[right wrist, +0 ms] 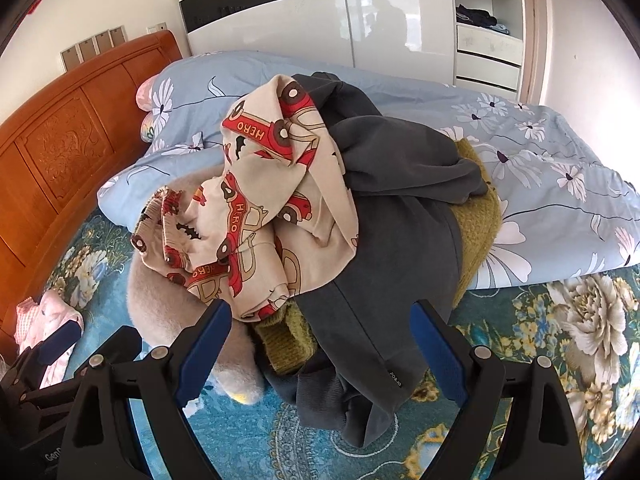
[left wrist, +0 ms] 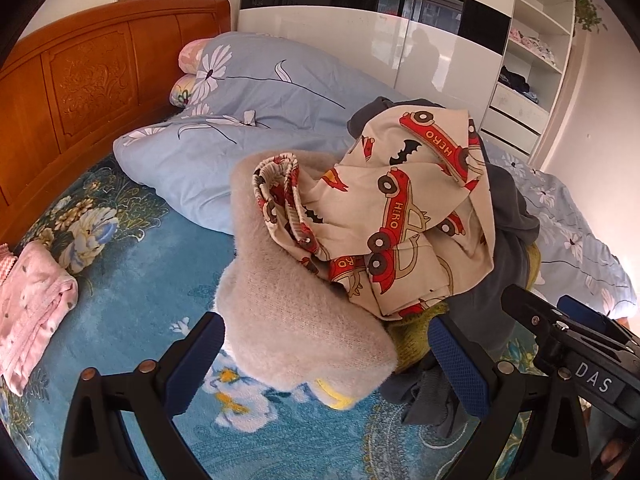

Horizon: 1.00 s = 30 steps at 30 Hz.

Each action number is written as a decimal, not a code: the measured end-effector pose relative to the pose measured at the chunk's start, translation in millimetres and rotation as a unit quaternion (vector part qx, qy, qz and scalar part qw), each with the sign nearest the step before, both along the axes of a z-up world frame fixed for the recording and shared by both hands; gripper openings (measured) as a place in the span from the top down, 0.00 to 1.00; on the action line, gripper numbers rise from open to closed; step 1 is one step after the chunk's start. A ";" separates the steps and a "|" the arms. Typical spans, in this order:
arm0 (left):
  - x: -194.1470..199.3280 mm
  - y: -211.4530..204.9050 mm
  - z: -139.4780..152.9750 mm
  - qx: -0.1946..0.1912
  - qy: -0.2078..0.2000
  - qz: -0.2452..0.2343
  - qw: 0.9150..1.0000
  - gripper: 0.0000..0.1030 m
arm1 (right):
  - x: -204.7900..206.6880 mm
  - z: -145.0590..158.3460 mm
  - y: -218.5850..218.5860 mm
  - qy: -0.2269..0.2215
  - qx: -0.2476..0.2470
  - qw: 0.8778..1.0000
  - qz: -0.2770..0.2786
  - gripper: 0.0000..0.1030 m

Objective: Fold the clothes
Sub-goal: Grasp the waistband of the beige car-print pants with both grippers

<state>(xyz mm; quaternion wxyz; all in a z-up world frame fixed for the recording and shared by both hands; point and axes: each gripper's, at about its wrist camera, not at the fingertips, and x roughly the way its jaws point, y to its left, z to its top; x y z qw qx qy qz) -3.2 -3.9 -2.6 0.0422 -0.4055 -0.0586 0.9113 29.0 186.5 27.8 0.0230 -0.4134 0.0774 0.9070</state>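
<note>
A pile of unfolded clothes lies on the bed. On top is a cream garment with red cars (left wrist: 404, 208) (right wrist: 256, 204). Under it lie a fuzzy beige sweater (left wrist: 296, 320) (right wrist: 160, 304), a dark grey sweatshirt (left wrist: 508, 216) (right wrist: 384, 264) and an olive-green knit (left wrist: 412, 332) (right wrist: 476, 228). My left gripper (left wrist: 326, 364) is open and empty, its fingers on either side of the beige sweater's near end. My right gripper (right wrist: 322, 356) is open and empty, its fingers on either side of the grey sweatshirt's near edge. The right gripper's body shows at the right of the left wrist view (left wrist: 576, 344).
The bed has a blue floral blanket (left wrist: 132, 280) (right wrist: 560, 360). A light-blue flowered duvet (left wrist: 248, 112) (right wrist: 540, 148) lies bunched behind the pile. A folded pink garment (left wrist: 32, 304) (right wrist: 52, 316) sits at the left by the wooden headboard (left wrist: 80, 80). A white wardrobe (right wrist: 360, 28) stands behind.
</note>
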 end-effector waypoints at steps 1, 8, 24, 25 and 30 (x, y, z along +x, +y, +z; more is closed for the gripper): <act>-3.7 -4.6 -3.1 0.003 -0.002 -0.001 1.000 0.00 | -3.7 -1.3 -3.9 -0.003 0.005 1.000 0.000 0.11; -28.5 -35.2 -20.9 0.033 -0.014 -0.002 0.999 0.00 | -29.7 -7.3 -29.4 -0.019 0.029 0.999 0.006 0.11; -39.3 -71.0 -40.4 0.079 -0.018 -0.005 0.997 0.00 | -54.3 -9.3 -66.0 -0.029 0.073 0.996 0.030 0.11; -36.3 -77.9 -43.2 0.090 -0.021 0.003 0.996 0.00 | -56.2 -7.5 -71.5 -0.024 0.082 0.996 0.039 0.11; -21.8 -118.4 -56.2 0.096 -0.048 0.057 0.993 0.00 | -81.3 -4.1 -111.4 -0.011 0.123 0.988 0.091 0.12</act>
